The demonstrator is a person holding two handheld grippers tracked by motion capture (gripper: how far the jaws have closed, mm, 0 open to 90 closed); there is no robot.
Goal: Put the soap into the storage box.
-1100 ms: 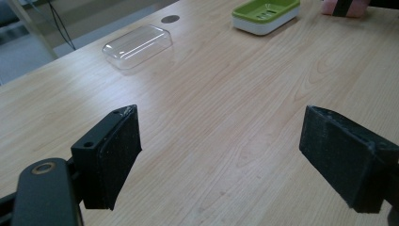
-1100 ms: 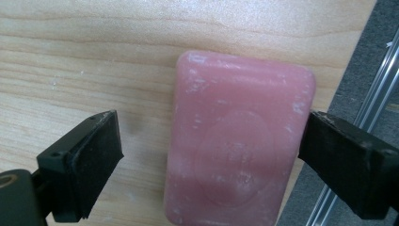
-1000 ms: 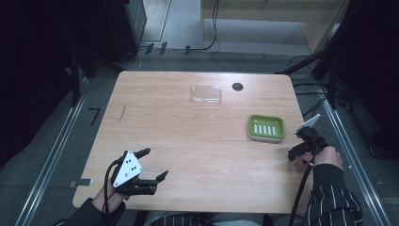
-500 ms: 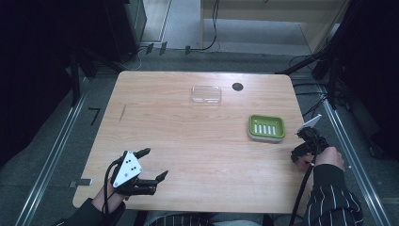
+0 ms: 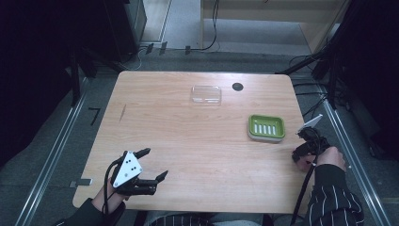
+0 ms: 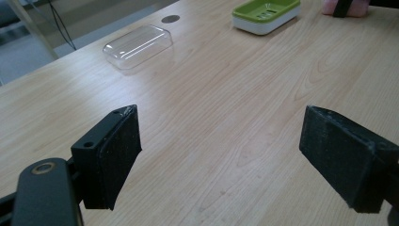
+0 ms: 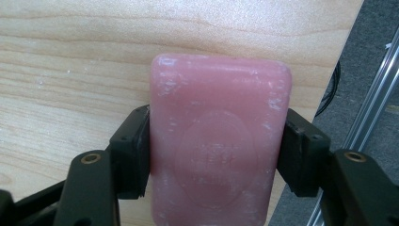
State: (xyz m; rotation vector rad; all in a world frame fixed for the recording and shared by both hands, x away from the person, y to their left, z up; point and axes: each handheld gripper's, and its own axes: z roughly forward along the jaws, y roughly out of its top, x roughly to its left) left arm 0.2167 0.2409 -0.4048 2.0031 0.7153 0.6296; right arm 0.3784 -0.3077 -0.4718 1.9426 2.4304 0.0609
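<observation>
The wooden table [image 5: 197, 141] is mostly bare from where I stand. At its near left corner the person's left hand [image 5: 109, 192] holds the left gripper [image 5: 153, 165] low over the wood, its grey three-cornered plate facing up. In the left gripper view its two black jaws stand wide apart with only table grain between them; it has hold of nothing.

Over at the right edge of the table, the right hand [image 5: 329, 157], coming out of a striped sleeve [image 5: 334, 197], holds the right gripper [image 7: 216, 155] right at the rim. In the right gripper view its jaws press against the two long sides of a pink soap bar [image 7: 219, 136], closed onto it. The bar is rounded at the corners, scuffed white in places, with an oval stamp on its face that I cannot read. It sits at the table's edge, with grey floor and a metal rail showing beyond. In the left gripper view a pink bit of it peeks in at the far top right [image 6: 350, 6].

A green soap dish [image 5: 267, 127] with a slotted floor sits just left of the right gripper. Farther back, near the middle, lies a clear plastic lid [image 5: 206, 94], and just right of it a small dark round hole [image 5: 237, 86] in the tabletop
</observation>
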